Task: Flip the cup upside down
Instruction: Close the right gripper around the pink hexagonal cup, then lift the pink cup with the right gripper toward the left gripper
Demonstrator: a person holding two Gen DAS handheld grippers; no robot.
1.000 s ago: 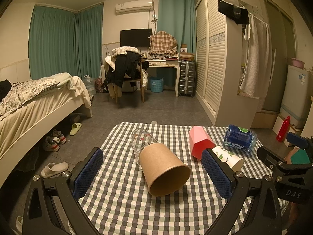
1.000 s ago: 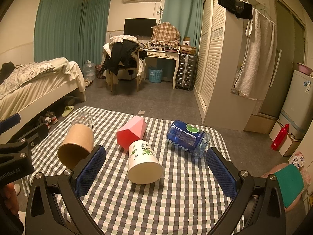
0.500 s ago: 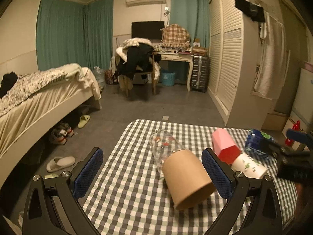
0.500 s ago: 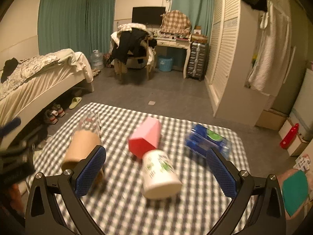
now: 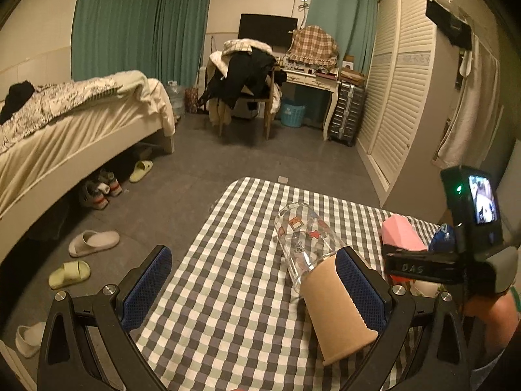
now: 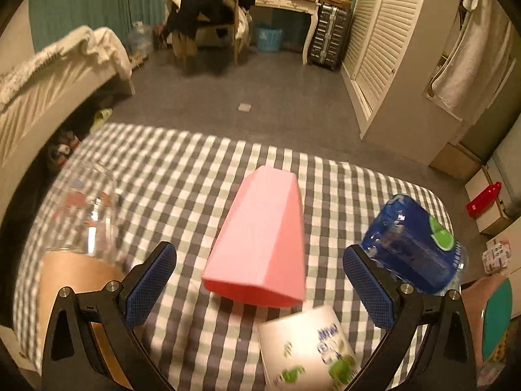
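Cups lie on their sides across the checkered table. My left gripper is spread wide and grasps nothing; its right pad sits just beside a brown paper cup, though I cannot tell whether they touch. That cup lies with its open mouth toward me, near the table's near edge. A clear glass, printed with small pictures, lies touching its far end, pointing toward the far edge.

My right gripper is also spread wide and holding nothing. Between its pads lies a pink faceted cup, mid-table, mouth toward me. A white cup with green leaf prints lies just nearer, at the near edge, blurred. A blue cup with a green mark lies by the right edge, behind the right pad.
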